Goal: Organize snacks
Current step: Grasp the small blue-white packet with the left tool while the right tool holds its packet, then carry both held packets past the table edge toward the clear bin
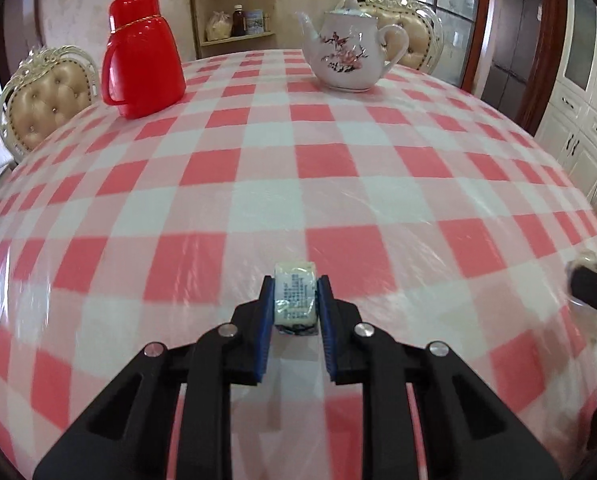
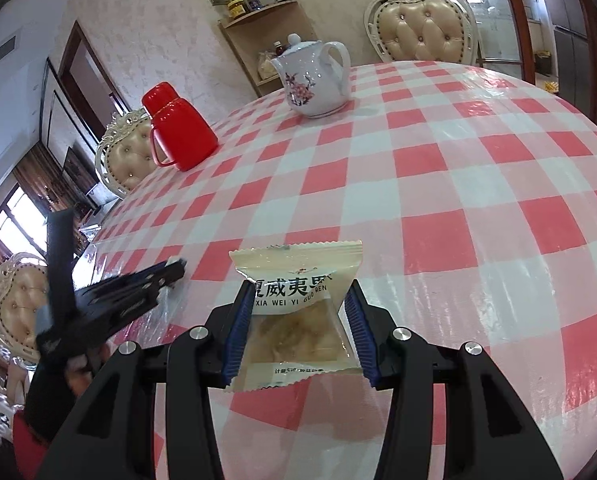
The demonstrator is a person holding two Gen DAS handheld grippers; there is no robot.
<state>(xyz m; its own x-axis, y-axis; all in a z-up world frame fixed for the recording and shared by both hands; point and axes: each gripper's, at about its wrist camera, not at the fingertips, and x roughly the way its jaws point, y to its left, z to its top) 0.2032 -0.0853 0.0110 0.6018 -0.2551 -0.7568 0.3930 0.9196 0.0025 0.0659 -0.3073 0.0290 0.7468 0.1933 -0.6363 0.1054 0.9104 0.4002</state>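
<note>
My left gripper (image 1: 295,286) is shut on a small cream snack pack (image 1: 294,298) with printed text, held edge-on above the checked tablecloth (image 1: 298,168). My right gripper (image 2: 300,292) is shut on a flat beige snack packet (image 2: 298,308) with Chinese lettering, held above the tablecloth (image 2: 458,180). The left gripper also shows at the left of the right wrist view (image 2: 174,270), blurred. The right gripper's tip shows at the right edge of the left wrist view (image 1: 590,284), blurred.
A red thermos jug (image 1: 140,54) stands at the far left of the table and a white flowered teapot (image 1: 348,50) at the far middle. Both show in the right wrist view, jug (image 2: 176,128), teapot (image 2: 312,76). Padded chairs (image 1: 46,96) ring the table.
</note>
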